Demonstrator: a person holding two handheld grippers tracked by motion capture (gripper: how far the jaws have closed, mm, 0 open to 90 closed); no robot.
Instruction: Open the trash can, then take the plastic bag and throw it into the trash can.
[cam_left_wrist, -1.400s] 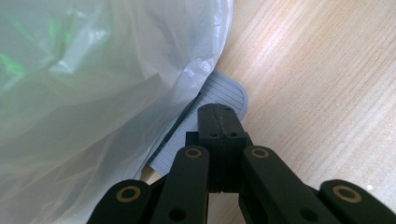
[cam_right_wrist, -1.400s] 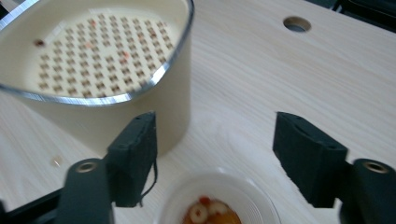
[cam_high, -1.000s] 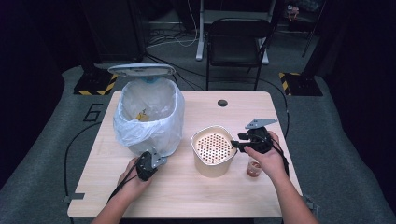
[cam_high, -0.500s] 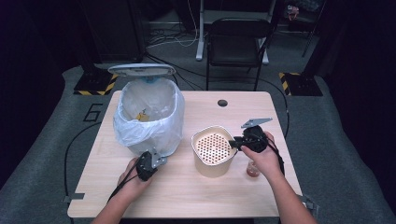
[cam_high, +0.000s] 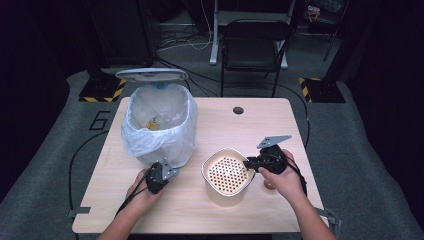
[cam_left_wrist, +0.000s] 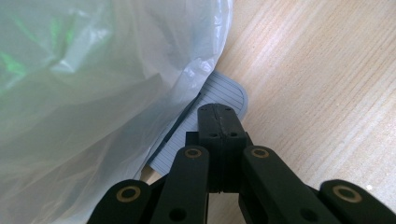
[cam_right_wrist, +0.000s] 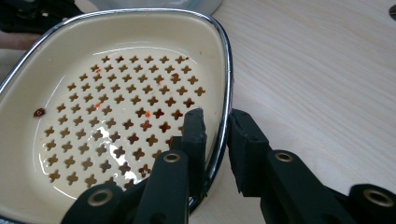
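Right gripper (cam_right_wrist: 215, 122) has just been closing its jaws astride the near-right rim of the cream strainer basket (cam_high: 227, 175), which sits mouth-up on the table (cam_high: 280, 130). Left gripper (cam_left_wrist: 218, 122), jaws shut, presses the grey pedal (cam_left_wrist: 219, 93) of the bag-lined bin (cam_high: 159, 125) behind.

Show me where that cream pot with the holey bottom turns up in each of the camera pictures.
High view: the cream pot stands on the table, lower middle, right of the bagged bin.
Left gripper view: it isn't in this picture.
Right gripper view: it spreads over the left and centre; the right gripper straddles its chrome rim.
Shared landmark: the pale wooden tabletop.
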